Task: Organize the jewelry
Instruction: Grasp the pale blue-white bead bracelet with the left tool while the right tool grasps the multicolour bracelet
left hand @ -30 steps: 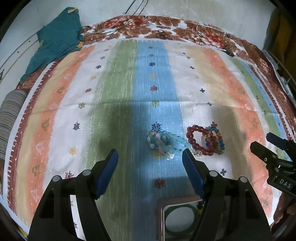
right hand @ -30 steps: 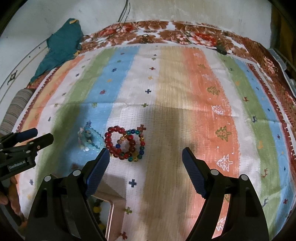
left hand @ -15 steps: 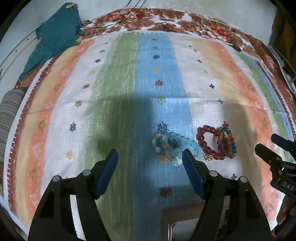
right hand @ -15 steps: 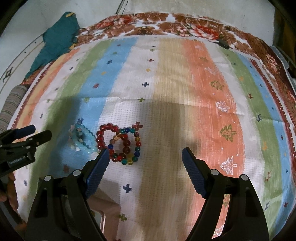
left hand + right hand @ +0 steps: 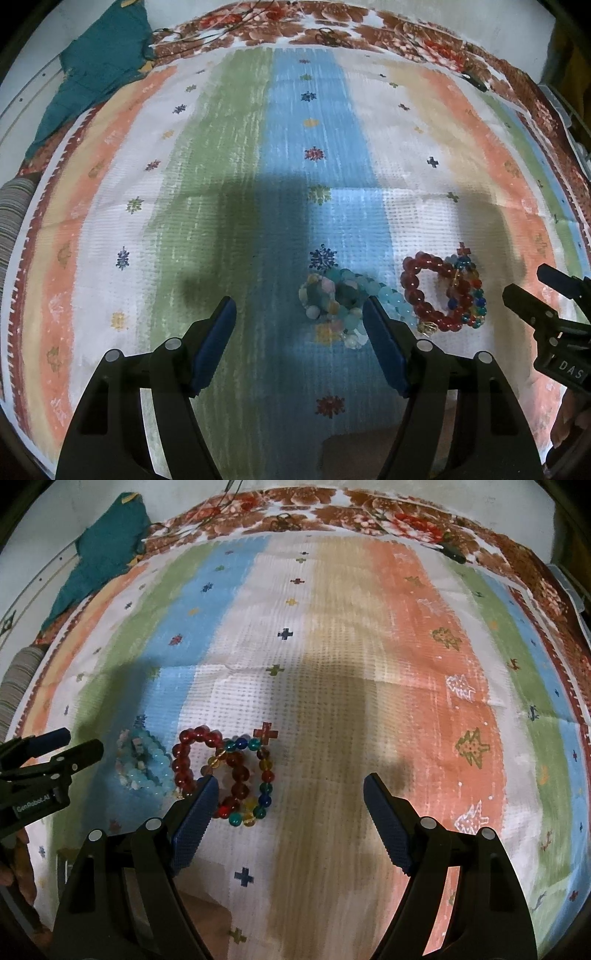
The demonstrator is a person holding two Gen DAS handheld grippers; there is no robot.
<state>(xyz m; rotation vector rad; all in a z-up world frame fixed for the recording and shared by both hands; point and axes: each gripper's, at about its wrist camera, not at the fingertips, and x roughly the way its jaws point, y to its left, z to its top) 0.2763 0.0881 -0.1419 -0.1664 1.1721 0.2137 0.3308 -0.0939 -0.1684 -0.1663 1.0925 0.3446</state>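
A: What is seen to have changed since a second ago?

B: Both grippers have been carried forward; the beads are now found closer to the fingers; the box seen earlier at the lower edge is now all but out of view.

A: How are the fingers held?

B: The left gripper [image 5: 300, 314] is spread wide, nothing gripped; the right gripper [image 5: 290, 792] likewise.

A: Where is the jewelry?

B: The pale blue bracelets [image 5: 338, 299] are laid on the striped cloth [image 5: 314, 147] by the left gripper's right finger; the red bracelet [image 5: 207, 764] and multicoloured bracelet [image 5: 258, 782] are overlapped just beside them, at the right gripper's left fingertip.
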